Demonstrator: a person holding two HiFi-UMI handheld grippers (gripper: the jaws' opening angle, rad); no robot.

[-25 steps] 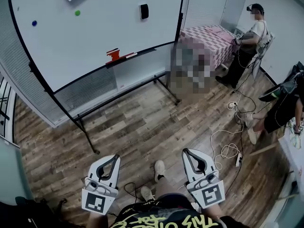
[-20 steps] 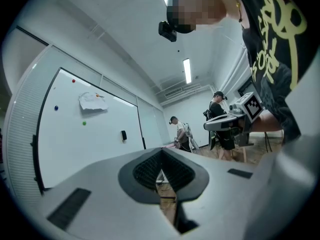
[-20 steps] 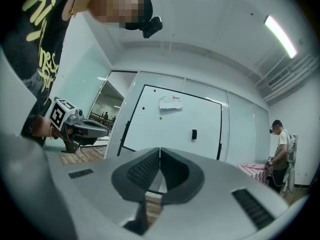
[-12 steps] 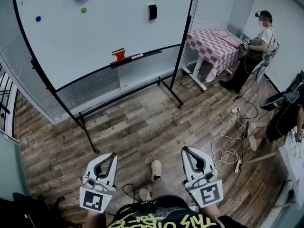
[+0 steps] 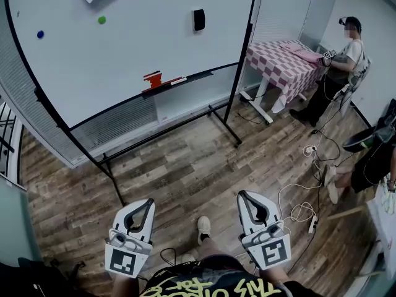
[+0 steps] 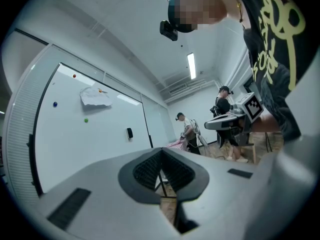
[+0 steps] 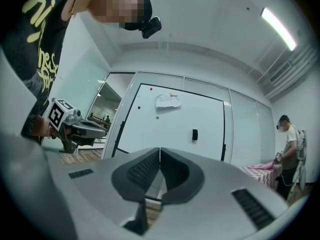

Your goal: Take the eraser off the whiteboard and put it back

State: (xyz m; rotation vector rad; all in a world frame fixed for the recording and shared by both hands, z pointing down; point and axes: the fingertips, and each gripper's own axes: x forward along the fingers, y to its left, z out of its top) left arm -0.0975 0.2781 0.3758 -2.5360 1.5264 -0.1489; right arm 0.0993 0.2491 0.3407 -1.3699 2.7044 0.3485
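Observation:
The black eraser (image 5: 198, 19) sticks high on the whiteboard (image 5: 124, 54), near its right post. It also shows small and far off in the left gripper view (image 6: 130, 132) and the right gripper view (image 7: 195, 134). My left gripper (image 5: 145, 204) and right gripper (image 5: 245, 198) are held low in front of my body, over the wooden floor and far from the board. Both are shut with nothing between the jaws, as the left gripper (image 6: 161, 152) and right gripper (image 7: 160, 150) show in their own views.
A red object (image 5: 153, 78) and a marker (image 5: 179, 80) lie on the board's tray. Its stand's legs (image 5: 115, 187) reach onto the floor. At right are a table with a pink checked cloth (image 5: 281, 57), a standing person (image 5: 343, 54), a seated person (image 5: 374, 159) and floor cables (image 5: 300, 197).
The board and eraser have slid a little to the right in the head view as I move across the floor. Both grippers stay shut and low.

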